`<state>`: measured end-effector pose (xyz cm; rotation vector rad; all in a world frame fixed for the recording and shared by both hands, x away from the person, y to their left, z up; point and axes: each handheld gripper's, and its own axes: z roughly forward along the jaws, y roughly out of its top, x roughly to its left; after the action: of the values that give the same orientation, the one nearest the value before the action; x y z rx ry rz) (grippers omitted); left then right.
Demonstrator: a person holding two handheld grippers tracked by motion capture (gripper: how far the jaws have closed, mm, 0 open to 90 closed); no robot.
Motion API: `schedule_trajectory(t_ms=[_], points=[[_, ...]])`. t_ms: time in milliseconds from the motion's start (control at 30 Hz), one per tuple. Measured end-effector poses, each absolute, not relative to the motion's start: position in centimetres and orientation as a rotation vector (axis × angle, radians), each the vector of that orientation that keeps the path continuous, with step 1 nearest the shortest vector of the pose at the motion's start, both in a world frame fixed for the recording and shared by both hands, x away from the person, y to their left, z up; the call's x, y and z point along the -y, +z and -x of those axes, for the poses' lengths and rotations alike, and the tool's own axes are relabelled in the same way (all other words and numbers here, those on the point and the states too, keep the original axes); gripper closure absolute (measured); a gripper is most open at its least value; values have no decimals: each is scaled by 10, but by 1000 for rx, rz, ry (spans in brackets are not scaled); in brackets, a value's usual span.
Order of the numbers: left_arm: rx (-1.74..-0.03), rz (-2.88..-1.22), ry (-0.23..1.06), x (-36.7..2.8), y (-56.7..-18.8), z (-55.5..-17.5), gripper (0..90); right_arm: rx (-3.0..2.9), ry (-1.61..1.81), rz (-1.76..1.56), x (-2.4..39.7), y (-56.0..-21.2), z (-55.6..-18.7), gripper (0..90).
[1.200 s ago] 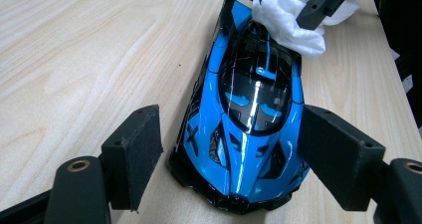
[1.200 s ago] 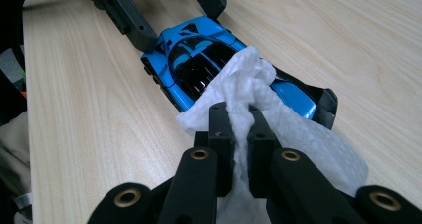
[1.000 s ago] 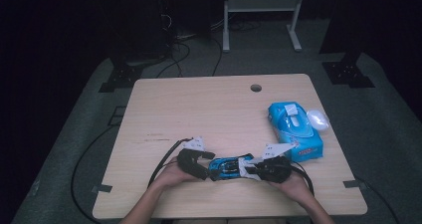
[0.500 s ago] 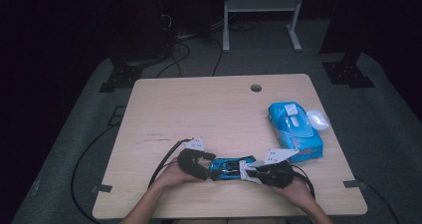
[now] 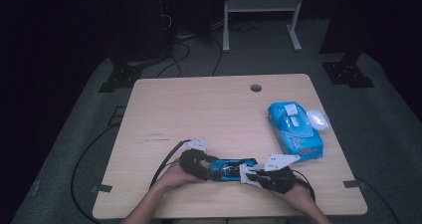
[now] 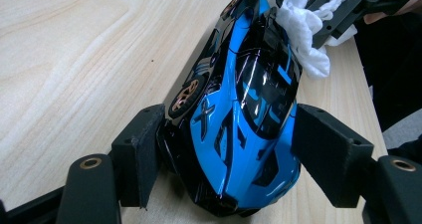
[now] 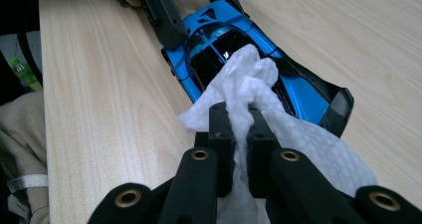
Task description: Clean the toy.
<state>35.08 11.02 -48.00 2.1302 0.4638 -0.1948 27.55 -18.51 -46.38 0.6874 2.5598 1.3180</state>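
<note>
Toy car (image 6: 239, 114) sits between your left gripper (image 6: 226, 149) pads, which have just been closing; whether they press it, you cannot tell. Your right gripper (image 7: 239, 129), at the car's 3 o'clock, pinches a white wipe (image 7: 249, 84) on its roof.

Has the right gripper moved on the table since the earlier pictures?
Yes, slightly. In the high view the right gripper, shut on the white wipe, has shifted left and toward the table's near edge, away from the blue wipes pack and further onto the blue toy car.

- The wipe (image 7: 249, 92) covers the rear of the car (image 7: 224, 45) roof; its lower end runs off the right gripper view's bottom edge.
- We cannot tell whether the left pads (image 6: 139, 149) touch the car (image 6: 249, 114).
- The print on the pack (image 5: 294, 131) is too small to read.
- The forearms are cut off by the high view's bottom edge.
</note>
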Motion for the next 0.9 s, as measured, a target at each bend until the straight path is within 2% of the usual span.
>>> schedule_trajectory(t_ms=[67, 133, 433, 567, 733, 900], points=[[-462, -2135, -187, -111, -479, -350, 304, -2559, 1315, -685, 185, -464, -274, 850], [-454, -2131, -161, -113, -477, -350, 376, -2558, 1312, -679, 185, -464, -273, 850], [-374, -2142, -58, -113, -471, -337, 419, -2584, 1315, -707, 186, -461, -267, 850], [-334, -2148, -10, -114, -469, -330, 441, -2540, 1430, -707, 180, -442, -261, 850], [-275, -2161, 58, -114, -467, -323, 455, -2456, 1434, -739, 174, -417, -279, 849], [-237, -2167, 90, -114, -465, -318, 472, -2456, 1388, -881, 173, -422, -304, 849]])
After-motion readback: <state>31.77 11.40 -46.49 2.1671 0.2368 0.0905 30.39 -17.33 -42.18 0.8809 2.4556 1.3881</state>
